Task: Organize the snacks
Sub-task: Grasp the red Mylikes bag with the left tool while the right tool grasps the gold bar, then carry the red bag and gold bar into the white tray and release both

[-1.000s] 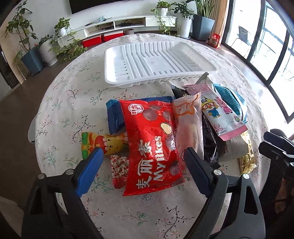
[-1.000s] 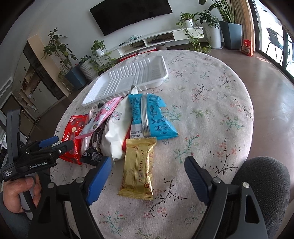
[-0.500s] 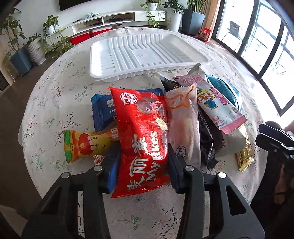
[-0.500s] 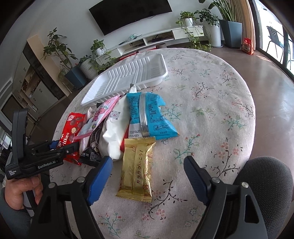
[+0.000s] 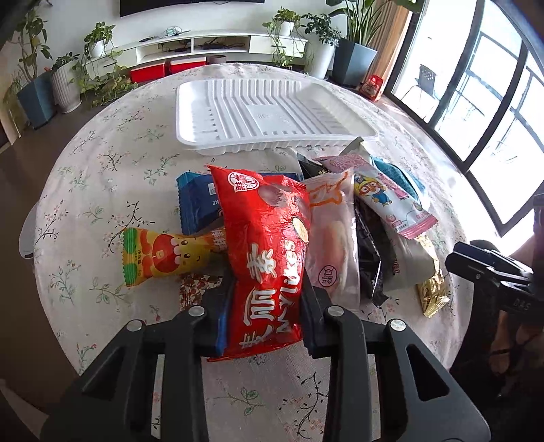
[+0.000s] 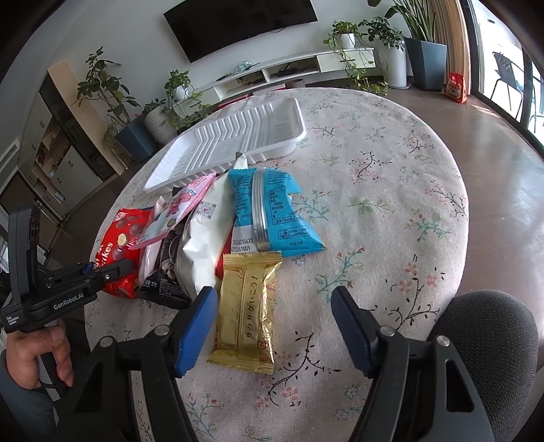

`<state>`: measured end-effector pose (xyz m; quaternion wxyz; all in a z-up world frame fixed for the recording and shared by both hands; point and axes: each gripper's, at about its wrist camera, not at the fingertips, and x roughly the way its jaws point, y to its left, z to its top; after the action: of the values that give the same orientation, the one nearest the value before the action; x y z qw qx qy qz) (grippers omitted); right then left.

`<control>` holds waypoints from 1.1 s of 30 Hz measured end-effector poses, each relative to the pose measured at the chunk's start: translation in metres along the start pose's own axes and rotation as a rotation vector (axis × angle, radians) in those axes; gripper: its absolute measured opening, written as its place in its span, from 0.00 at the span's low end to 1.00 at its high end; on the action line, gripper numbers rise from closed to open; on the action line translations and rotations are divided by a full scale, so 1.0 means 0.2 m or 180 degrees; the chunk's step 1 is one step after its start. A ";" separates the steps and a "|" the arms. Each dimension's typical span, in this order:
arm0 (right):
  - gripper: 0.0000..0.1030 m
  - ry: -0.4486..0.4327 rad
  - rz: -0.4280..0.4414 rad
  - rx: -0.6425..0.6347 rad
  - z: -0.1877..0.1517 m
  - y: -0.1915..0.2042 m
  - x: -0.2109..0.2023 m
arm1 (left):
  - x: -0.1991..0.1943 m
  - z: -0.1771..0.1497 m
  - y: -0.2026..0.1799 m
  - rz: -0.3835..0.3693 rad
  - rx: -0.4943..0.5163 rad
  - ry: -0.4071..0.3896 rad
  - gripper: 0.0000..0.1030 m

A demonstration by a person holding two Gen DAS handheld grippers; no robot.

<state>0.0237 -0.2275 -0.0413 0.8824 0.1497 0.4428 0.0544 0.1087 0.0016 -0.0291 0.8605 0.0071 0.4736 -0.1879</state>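
while the left gripper is clenched on the red mylikes bag, 1 white tray sits ahead, rim touching pile's far edge. right gripper spread wide, 1 gold packet between fingers, bare tablecloth to its right. 1 blue packet ahead.

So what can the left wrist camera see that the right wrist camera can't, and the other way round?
Only the left wrist view shows the orange and green cartoon-printed snack packet and the dark blue snack packet, both partly under the red Mylikes bag that the left tool is shut on.

Only the right wrist view shows the whole gold foil wafer packet lying between the open right tool's fingers, plus the black wall television.

Both show the white ribbed plastic tray, with nothing in it, and the pink cartoon packet.
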 end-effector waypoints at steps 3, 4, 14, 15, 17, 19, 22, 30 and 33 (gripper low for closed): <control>0.64 0.0011 -0.0007 -0.0047 0.00 0.01 0.00 | -0.07 -0.02 0.04 -0.0124 -0.0154 -0.0116 0.29; 0.64 0.0014 0.0000 -0.0055 0.00 0.02 0.00 | -0.09 -0.03 0.06 -0.0170 -0.0214 -0.0157 0.29; 0.63 -0.0097 0.0130 -0.0273 0.13 0.15 -0.08 | -0.23 -0.10 0.15 -0.0821 -0.0612 -0.0634 0.29; 0.61 -0.0035 0.0081 -0.0297 0.12 0.15 -0.07 | -0.24 -0.11 0.16 -0.0850 -0.0625 -0.0658 0.29; 0.53 0.0117 -0.0029 -0.0329 0.07 0.14 -0.02 | -0.23 -0.13 0.17 -0.0907 -0.0657 -0.0693 0.29; 0.45 0.0260 -0.0114 -0.0324 0.02 0.12 0.03 | -0.23 -0.14 0.18 -0.0939 -0.0690 -0.0691 0.29; 0.42 0.0393 -0.0183 -0.0317 -0.02 0.12 0.09 | -0.23 -0.15 0.18 -0.0957 -0.0675 -0.0706 0.29; 0.42 0.0504 -0.0252 -0.0468 -0.02 0.20 0.16 | -0.23 -0.17 0.17 -0.0938 -0.0670 -0.0688 0.29; 0.42 0.0447 -0.0351 -0.0650 -0.05 0.23 0.17 | -0.19 -0.16 0.16 -0.0902 -0.0627 -0.0655 0.29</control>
<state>0.0378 -0.1745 -0.0592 0.8615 0.0304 0.5031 0.0610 0.0747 0.0507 -0.0204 0.8658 -0.1631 0.3954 -0.2597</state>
